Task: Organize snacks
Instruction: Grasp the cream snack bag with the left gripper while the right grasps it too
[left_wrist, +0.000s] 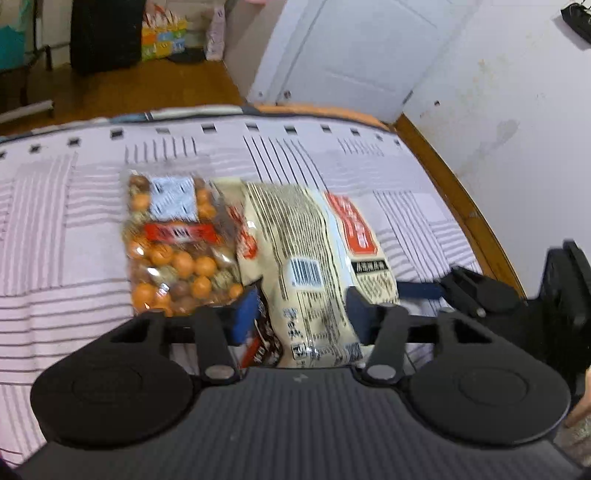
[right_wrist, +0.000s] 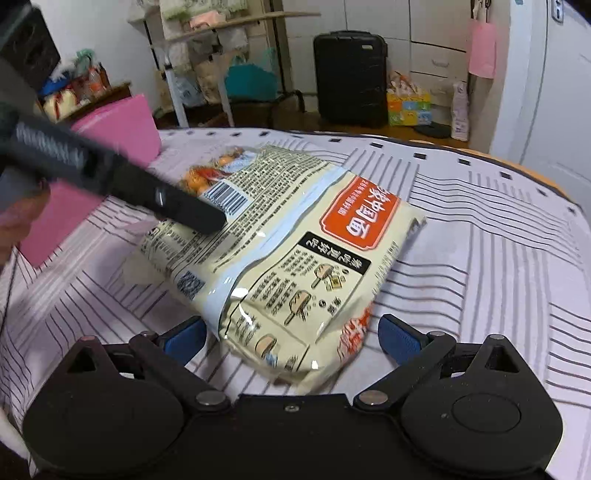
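Jaws of left gripper (left_wrist: 301, 317) narrowed around near end of cream packet (left_wrist: 310, 266), possibly pinching, blur forbids certainty; right gripper (right_wrist: 291, 334) gaping astride its other end. Packet flat on striped bed (right_wrist: 498, 266) beside nut bag (left_wrist: 173, 247). Grasping step; next, firm closing, then lifting.
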